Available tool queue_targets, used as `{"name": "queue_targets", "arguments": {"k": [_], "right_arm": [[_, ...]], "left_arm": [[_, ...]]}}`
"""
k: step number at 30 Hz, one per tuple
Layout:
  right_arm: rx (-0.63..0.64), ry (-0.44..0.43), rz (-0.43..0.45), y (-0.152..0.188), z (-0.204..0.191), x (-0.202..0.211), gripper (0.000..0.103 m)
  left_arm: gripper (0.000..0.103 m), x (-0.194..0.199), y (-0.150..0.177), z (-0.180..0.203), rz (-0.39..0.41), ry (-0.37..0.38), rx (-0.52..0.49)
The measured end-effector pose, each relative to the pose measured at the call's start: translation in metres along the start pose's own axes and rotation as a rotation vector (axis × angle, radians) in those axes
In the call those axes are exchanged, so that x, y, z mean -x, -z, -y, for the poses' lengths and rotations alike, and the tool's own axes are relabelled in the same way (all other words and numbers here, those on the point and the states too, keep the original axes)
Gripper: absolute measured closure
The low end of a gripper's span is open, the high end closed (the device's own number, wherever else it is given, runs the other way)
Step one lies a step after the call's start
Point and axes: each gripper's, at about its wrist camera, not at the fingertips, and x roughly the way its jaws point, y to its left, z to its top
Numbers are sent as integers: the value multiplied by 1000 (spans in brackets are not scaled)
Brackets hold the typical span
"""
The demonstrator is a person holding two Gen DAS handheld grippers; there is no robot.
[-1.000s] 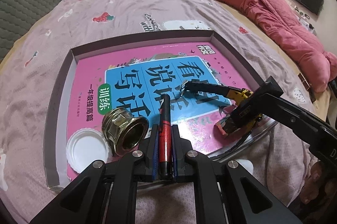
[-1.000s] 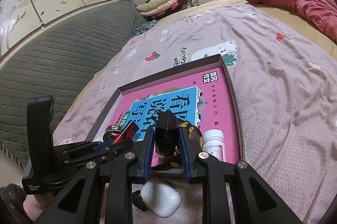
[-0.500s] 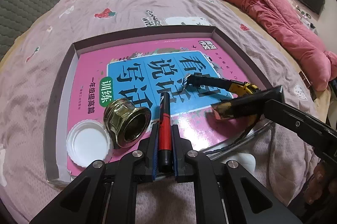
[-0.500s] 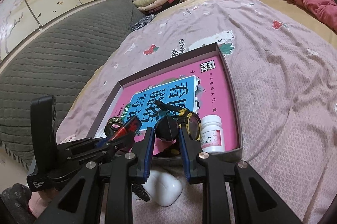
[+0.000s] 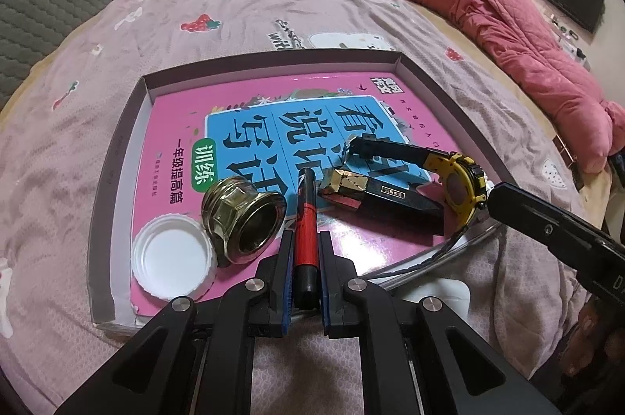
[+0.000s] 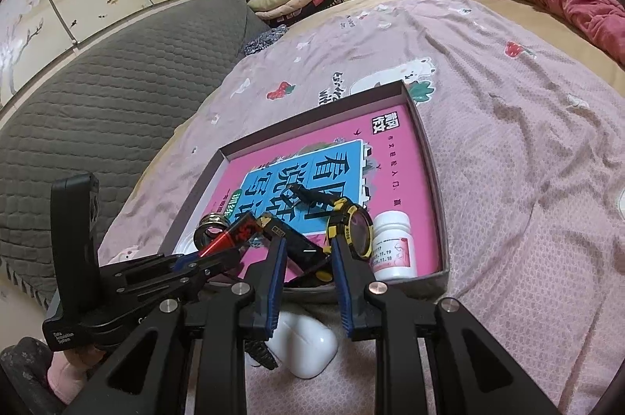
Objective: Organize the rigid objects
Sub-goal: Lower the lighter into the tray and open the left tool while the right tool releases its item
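Observation:
My left gripper (image 5: 304, 239) is shut on a red and black marker (image 5: 305, 216) over the front edge of a shallow tray (image 5: 273, 57) holding a pink book (image 5: 175, 126). On the book lie a brass fitting (image 5: 242, 223), a white lid (image 5: 170, 264), a black and gold box (image 5: 375, 194) and a yellow and black watch (image 5: 457, 180). My right gripper (image 6: 308, 247) hovers at the tray's front with its jaws apart. The black box (image 6: 300, 243) shows through the gap, lying on the book, with no pad pressing on it.
A white pill bottle (image 6: 392, 245) stands in the tray's front right corner. A white earbud case (image 6: 304, 348) lies on the pink bedspread just before the tray. A red quilt (image 5: 488, 13) is bunched at the right, and a grey headboard (image 6: 97, 95) is on the left.
The right gripper carried the black and gold box down beside the watch; the box now lies on the book and the gripper has drawn back. The left gripper still grips the marker.

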Motion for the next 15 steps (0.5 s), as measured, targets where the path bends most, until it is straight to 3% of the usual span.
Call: {"name": "queue_targets", "arguments": {"k": [15], "right_arm": [[25, 0, 24, -4, -4, 6, 79]], "left_arm": [[91, 3, 0, 1, -4, 3, 5]]}}
